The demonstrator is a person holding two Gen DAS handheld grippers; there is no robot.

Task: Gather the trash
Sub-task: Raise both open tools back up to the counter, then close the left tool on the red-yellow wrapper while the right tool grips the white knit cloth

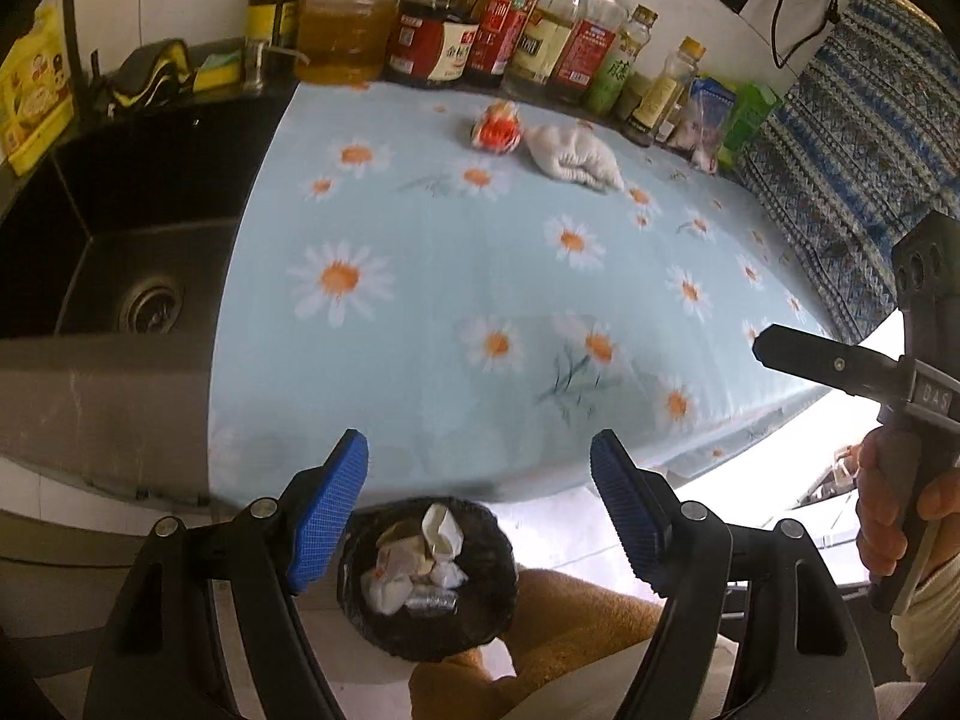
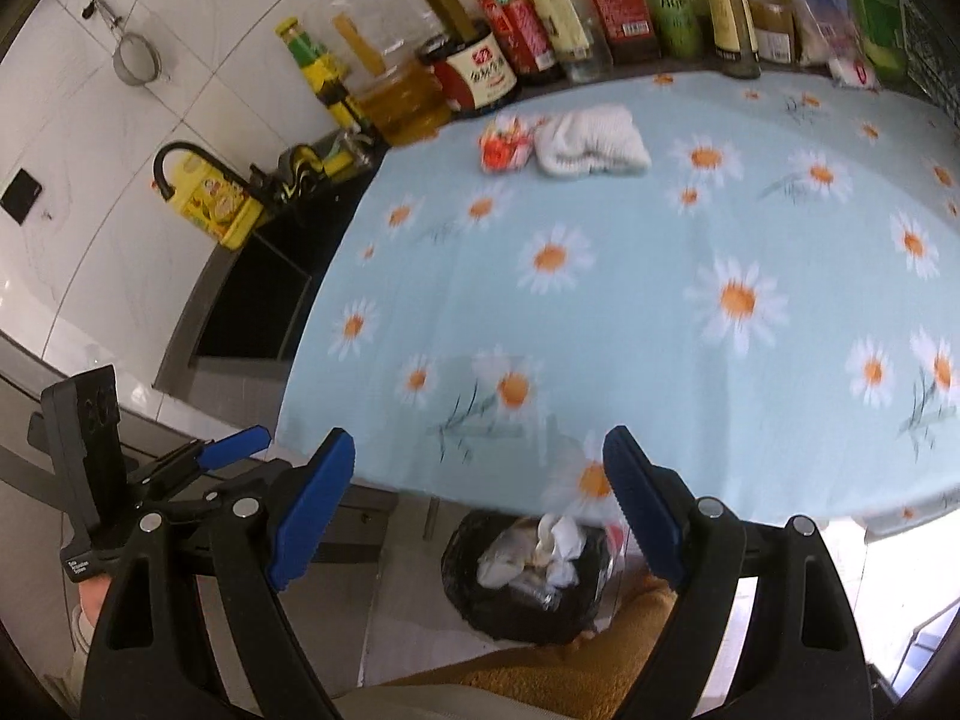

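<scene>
A crumpled red wrapper [image 1: 497, 126] [image 2: 506, 144] lies at the far side of the daisy tablecloth [image 1: 468, 312] [image 2: 630, 300], touching a white balled cloth [image 1: 573, 157] [image 2: 591, 144]. A black-lined trash bin [image 1: 429, 579] [image 2: 531, 576] with crumpled paper and wrappers stands on the floor below the counter's front edge. My left gripper [image 1: 479, 510] is open and empty above the bin. My right gripper [image 2: 480, 504] is open and empty, also over the bin; it shows at the right of the left wrist view [image 1: 840, 366].
A row of oil and sauce bottles [image 1: 444, 30] [image 2: 540, 30] lines the back wall. A black sink [image 1: 120, 240] [image 2: 252, 306] lies left of the cloth, with a yellow box [image 2: 210, 204] behind it. A patterned blue fabric [image 1: 852, 168] hangs at the right.
</scene>
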